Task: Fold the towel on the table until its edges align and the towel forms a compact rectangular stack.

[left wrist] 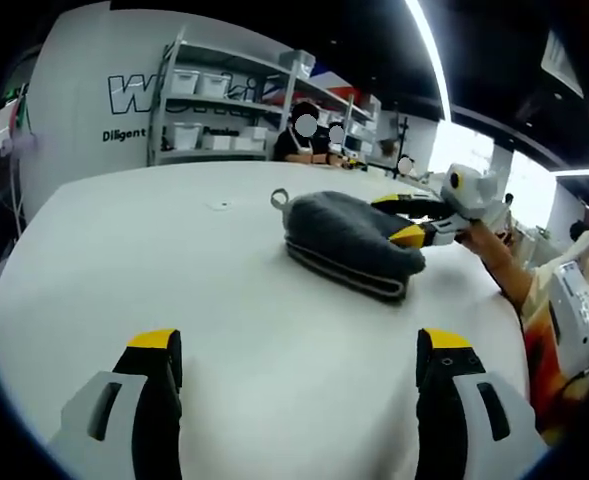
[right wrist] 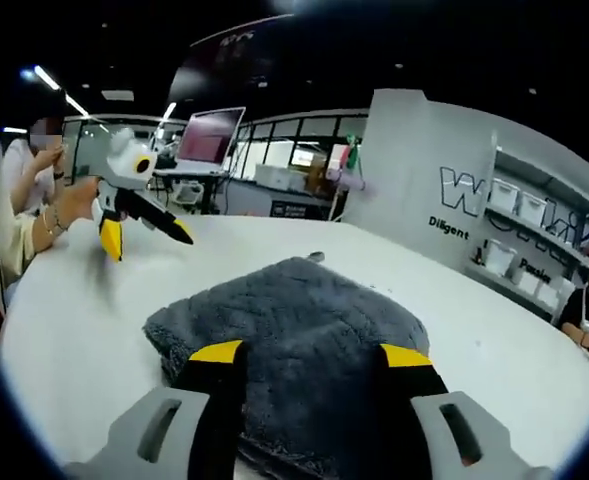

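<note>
Left gripper (left wrist: pixel 299 352): jaws spread wide over bare white table (left wrist: pixel 124 260), holding nothing, well short of the folded grey towel (left wrist: pixel 349 240). Right gripper (right wrist: pixel 312 362): jaws parted, resting over the towel's near edge, yellow tips on the pile; actual pinch of cloth impossible to tell. Towel folded into a compact stack mid-table.

The left gripper (left wrist: pixel 299 375) has grey moulded plastic bodies with slotted openings and black jaws capped in yellow. The right gripper (right wrist: pixel 309 375) has matching grey shells, black jaws and yellow tips.
</note>
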The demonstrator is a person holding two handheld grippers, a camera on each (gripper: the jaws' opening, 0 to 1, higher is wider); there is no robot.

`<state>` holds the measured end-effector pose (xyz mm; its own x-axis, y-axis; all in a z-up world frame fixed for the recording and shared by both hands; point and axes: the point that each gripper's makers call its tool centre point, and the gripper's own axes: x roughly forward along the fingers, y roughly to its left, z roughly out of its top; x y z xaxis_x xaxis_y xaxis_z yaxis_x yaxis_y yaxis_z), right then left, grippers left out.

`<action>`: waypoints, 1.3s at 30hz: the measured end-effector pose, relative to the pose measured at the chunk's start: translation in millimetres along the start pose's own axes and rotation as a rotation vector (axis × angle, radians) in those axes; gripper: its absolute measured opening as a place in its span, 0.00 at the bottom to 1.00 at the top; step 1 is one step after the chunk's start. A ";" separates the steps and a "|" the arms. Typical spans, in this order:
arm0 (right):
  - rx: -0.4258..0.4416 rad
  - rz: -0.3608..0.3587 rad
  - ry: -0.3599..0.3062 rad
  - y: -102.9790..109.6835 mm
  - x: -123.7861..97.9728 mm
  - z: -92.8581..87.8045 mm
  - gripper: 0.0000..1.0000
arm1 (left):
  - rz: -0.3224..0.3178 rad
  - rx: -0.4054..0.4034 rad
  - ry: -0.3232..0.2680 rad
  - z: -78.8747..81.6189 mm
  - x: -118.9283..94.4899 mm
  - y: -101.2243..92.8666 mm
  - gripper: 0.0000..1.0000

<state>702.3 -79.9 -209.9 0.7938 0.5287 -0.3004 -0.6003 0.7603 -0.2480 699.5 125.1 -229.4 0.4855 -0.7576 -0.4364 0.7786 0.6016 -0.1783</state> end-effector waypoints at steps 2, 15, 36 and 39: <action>0.026 0.017 -0.003 2.7 1.6 -0.2 0.51 | -0.001 0.001 0.000 0.3 -0.8 -0.2 0.96; 0.188 0.028 0.010 -0.4 10.4 -12.7 0.51 | 0.000 0.007 0.007 0.1 -2.8 1.0 0.96; 0.262 -0.222 0.135 -8.3 28.0 -16.2 0.49 | -0.006 0.014 0.008 -0.1 -2.2 -3.6 0.96; 0.259 -0.228 0.132 -9.6 27.2 -16.3 0.49 | -0.010 0.015 0.004 0.5 -2.0 -4.9 0.96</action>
<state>728.0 -78.9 -230.7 0.8747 0.2941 -0.3851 -0.3513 0.9323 -0.0860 694.9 123.5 -227.3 0.4758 -0.7626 -0.4383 0.7896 0.5898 -0.1691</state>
